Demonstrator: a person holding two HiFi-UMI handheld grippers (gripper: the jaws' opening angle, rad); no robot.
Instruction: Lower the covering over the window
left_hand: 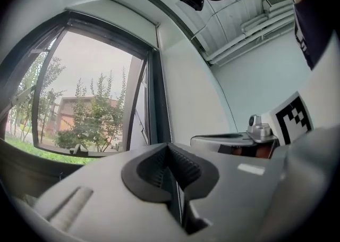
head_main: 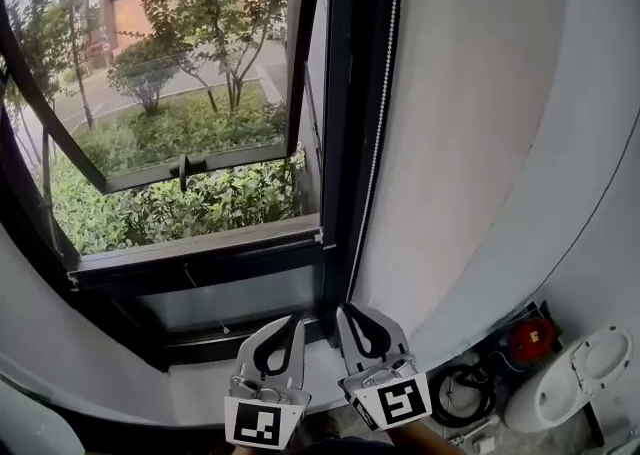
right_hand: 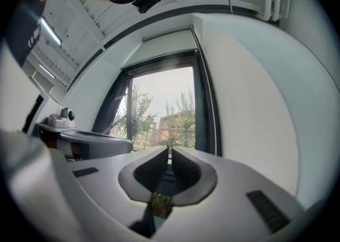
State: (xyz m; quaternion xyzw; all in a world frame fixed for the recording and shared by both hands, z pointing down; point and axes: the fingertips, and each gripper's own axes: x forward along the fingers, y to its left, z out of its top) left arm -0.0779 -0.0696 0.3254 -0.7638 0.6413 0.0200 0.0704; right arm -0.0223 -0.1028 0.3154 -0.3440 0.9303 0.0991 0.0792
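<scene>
Your left tongs (head_main: 296, 321) and your right tongs (head_main: 340, 310) are side by side at the bottom of the head view. They are close together but not touching, and both point toward the lower right corner of the window (head_main: 170, 143). In the left gripper view the two jaws are pressed together and nothing is between them. In the right gripper view the jaws meet at the tips, with only a thin slit behind them. You can see green plants through this slit, but the jaws pinch nothing.

The covering (right_hand: 169, 41) is a pale blind, and it is up at the top of the window, under the ceiling. It shows best in the right gripper view. All the glass below it is uncovered. A white bead chain (head_main: 384, 93) hangs down along the dark frame on the right side of the window, next to the white wall (head_main: 480, 123). Its lower part comes down to just above the right tongs, but neither tongs touches it.

The window has a dark frame, and one sash (head_main: 190, 168) is tilted open to the outside. Behind it are trees (head_main: 215, 3), low shrubs and a brown building (head_main: 130, 13).

On the floor at the right of the head view you see a red object (head_main: 530, 340), a white round object (head_main: 575, 383) and a coil of black cable (head_main: 458, 390).
</scene>
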